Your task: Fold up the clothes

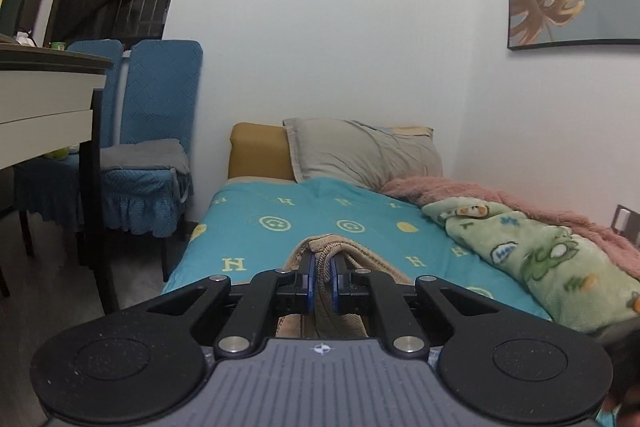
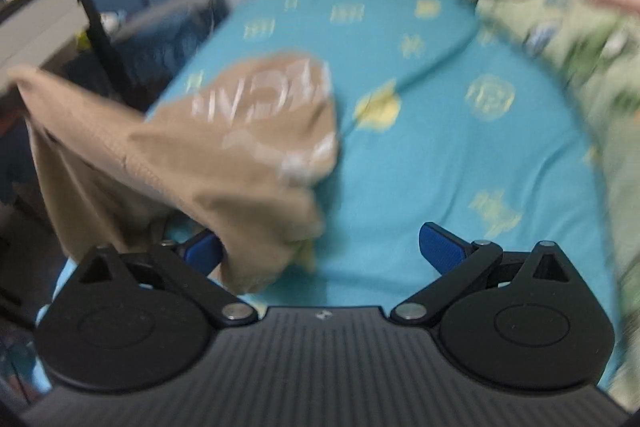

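Turquoise bedsheet (image 2: 420, 167), printed with yellow H letters and smiley faces, covers a bed against a white wall. Left gripper (image 1: 323, 281), aimed slightly downward, pinches a bunched edge of a tan shirt (image 2: 224, 147). Right gripper (image 2: 320, 251) tilts down, jaws wide, holding nothing. Shirt drapes leftward off the bed; its white lettering is too blurred to read.

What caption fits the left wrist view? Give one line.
Left gripper shut on tan garment above the turquoise bedsheet.
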`<action>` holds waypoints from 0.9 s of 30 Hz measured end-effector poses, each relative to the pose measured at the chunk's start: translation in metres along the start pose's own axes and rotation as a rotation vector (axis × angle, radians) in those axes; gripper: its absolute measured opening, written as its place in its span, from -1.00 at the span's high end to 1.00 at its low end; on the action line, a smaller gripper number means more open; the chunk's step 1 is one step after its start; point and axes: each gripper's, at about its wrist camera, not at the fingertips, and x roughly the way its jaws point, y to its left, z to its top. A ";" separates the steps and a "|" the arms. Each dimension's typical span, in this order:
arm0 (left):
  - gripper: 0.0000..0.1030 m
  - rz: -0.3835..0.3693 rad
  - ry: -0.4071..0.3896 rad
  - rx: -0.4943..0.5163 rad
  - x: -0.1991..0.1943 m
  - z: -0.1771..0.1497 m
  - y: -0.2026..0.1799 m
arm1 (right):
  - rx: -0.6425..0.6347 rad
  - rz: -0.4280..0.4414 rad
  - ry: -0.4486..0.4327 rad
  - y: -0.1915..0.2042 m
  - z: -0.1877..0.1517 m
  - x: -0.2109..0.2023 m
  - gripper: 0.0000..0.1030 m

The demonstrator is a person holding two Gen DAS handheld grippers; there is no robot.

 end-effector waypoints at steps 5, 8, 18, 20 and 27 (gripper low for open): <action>0.84 -0.071 -0.010 0.086 -0.007 -0.004 -0.023 | 0.117 -0.088 -0.213 -0.028 0.011 -0.037 -1.00; 0.84 -0.116 -0.022 0.122 -0.014 -0.009 -0.037 | 0.200 -0.127 -0.278 -0.039 0.013 -0.040 -1.00; 0.84 -0.083 -0.038 0.039 -0.020 -0.010 -0.025 | 0.118 0.030 0.138 0.001 -0.019 0.049 -0.27; 0.84 -0.061 -0.035 0.007 -0.020 -0.007 -0.017 | 0.104 0.031 0.182 0.011 -0.027 0.057 -0.18; 0.84 -0.022 0.010 -0.030 -0.018 -0.003 -0.004 | 0.076 -0.181 -0.241 0.019 -0.012 -0.006 0.10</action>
